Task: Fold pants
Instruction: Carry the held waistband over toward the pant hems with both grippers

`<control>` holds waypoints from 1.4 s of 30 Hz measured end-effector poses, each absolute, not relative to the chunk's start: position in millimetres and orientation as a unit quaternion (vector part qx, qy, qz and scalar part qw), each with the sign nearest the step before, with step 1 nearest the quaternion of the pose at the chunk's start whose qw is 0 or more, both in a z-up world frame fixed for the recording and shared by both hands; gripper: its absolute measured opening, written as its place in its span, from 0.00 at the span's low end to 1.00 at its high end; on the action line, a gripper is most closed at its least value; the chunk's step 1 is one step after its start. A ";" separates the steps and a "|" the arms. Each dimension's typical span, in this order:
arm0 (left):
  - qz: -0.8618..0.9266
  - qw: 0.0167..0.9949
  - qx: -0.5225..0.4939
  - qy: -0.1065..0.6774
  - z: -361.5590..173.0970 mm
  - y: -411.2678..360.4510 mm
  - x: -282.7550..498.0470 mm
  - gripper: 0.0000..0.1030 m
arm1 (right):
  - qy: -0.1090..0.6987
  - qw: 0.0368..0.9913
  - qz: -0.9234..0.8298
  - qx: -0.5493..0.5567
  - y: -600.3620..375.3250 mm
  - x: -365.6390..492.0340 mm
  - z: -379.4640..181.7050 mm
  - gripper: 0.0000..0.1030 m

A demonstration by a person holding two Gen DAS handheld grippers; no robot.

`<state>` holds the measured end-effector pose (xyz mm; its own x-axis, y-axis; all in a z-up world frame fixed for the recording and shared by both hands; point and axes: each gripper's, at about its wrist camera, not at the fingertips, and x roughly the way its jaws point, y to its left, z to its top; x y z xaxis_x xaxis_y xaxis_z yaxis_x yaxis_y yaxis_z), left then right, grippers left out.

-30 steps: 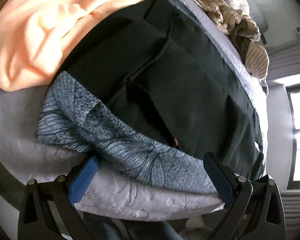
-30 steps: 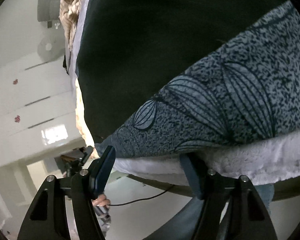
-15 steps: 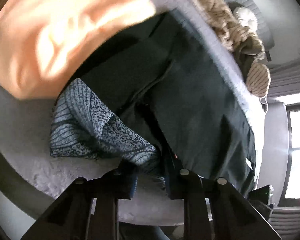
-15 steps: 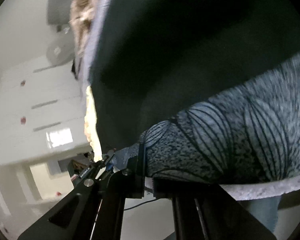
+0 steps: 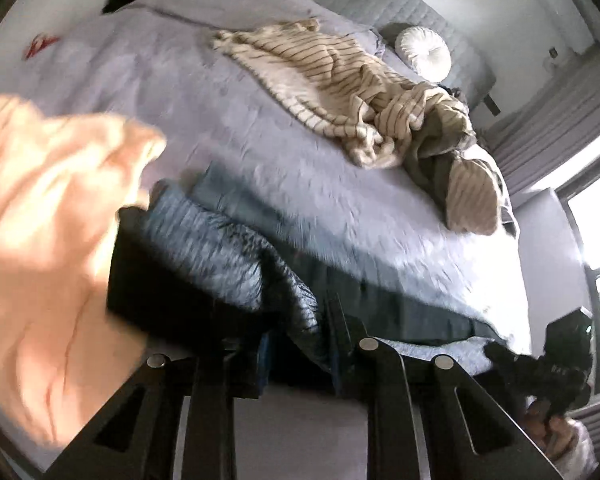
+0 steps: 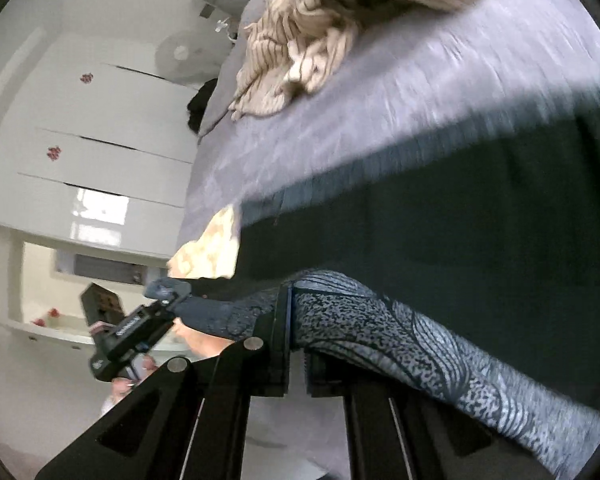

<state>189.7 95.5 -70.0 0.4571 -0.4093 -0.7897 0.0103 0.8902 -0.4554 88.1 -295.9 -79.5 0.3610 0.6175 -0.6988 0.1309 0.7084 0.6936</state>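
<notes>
The pants are black point(image 6: 460, 220) with a grey leaf-patterned waistband point(image 6: 400, 340). My right gripper point(image 6: 298, 332) is shut on one end of that waistband, which is lifted off the bed and stretches away to the right. In the left wrist view my left gripper point(image 5: 300, 328) is shut on the other end of the waistband point(image 5: 220, 252), with the black pants point(image 5: 172, 300) hanging folded beneath it. Each gripper shows in the other's view: the left gripper point(image 6: 140, 328), the right gripper point(image 5: 560, 360). Motion blurs the cloth edges.
The pants lie on a bed with a lilac cover point(image 5: 300, 160). A peach cloth point(image 5: 40, 220) lies at the left. A striped beige blanket point(image 5: 360, 92) and a round white pillow point(image 5: 422, 54) lie farther up. White wardrobe doors point(image 6: 80, 140) stand beside the bed.
Both grippers have shut on the waistband, risen and carried it over the black pants toward the far side of the bed. Far more of the bed is now in view.
</notes>
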 end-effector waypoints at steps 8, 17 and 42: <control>-0.043 0.844 -0.103 0.525 -143.0 85.4 279.1 0.78 | 0.582 0.743 0.107 0.312 -315.6 184.4 -160.1 0.11; -0.075 0.834 -0.064 0.542 -122.3 82.0 261.1 0.78 | 0.582 0.727 0.096 0.352 -307.7 169.5 -159.7 0.36; -0.411 0.627 0.001 0.661 -135.5 -283.6 109.8 0.78 | 0.519 0.629 -0.122 0.566 -481.6 -212.9 -151.5 0.62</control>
<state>109.8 -283.6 -135.5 -0.2127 -0.5141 -0.8309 0.5174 0.6621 -0.5422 -212.9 -481.6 -151.5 0.4319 0.4337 -0.7908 0.7401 0.3307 0.5856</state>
